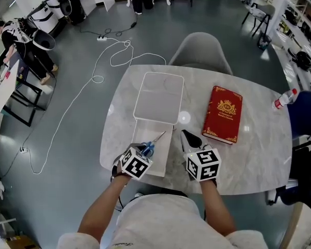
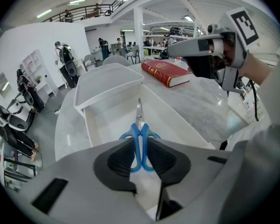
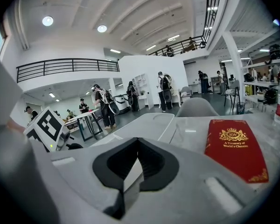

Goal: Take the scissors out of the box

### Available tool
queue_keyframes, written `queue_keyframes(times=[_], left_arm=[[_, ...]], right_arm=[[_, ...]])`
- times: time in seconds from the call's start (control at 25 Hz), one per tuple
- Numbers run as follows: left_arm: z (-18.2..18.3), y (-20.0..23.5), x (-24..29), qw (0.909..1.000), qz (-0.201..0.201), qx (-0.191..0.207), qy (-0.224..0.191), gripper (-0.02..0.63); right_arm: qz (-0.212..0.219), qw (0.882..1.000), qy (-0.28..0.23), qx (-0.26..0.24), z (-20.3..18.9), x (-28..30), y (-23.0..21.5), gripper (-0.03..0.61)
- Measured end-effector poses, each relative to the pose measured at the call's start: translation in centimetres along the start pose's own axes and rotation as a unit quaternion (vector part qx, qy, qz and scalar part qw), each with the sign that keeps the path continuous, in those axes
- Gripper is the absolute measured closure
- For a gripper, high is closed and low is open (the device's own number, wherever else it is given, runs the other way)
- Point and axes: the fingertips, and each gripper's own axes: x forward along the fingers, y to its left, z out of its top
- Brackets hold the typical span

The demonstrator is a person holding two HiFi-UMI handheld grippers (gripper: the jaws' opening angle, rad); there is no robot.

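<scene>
Fingers of left gripper [image 2: 141,149] clamped on blue plastic handles of small steel-bladed scissors [image 2: 140,133]. Blades point out past fingertips, over interior of open translucent white plastic box [image 2: 91,125] below fingers. Fingers of right gripper [image 3: 138,143] pressed together, empty. Red hardcover book [image 3: 235,146] beyond them, to right.

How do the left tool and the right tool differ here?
Left tool is shut on the blue-handled scissors; right tool is shut on nothing. Left tool hangs over the box; right tool over the table beside it. Left points steeply down, right nearer level. Both hover near the table's edge.
</scene>
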Motion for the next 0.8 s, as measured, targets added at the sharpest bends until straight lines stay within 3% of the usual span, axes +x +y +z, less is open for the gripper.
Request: queue_keyframes(times=[0.44,0.8], left_arm=[[1.5,1.6,-4.4,0.9971,0.008,0.007,-0.076,0.532],[2.6,3.7,-9.1,0.9882,0.039,-0.009,-0.148,0.532]], right_arm=[[-0.034,0.999,-0.017,-0.008,1.0,-1.7,2.3,0.572],[-0.042,0.998,-0.041,-0.023,2.7,-3.2,5.0,0.572]])
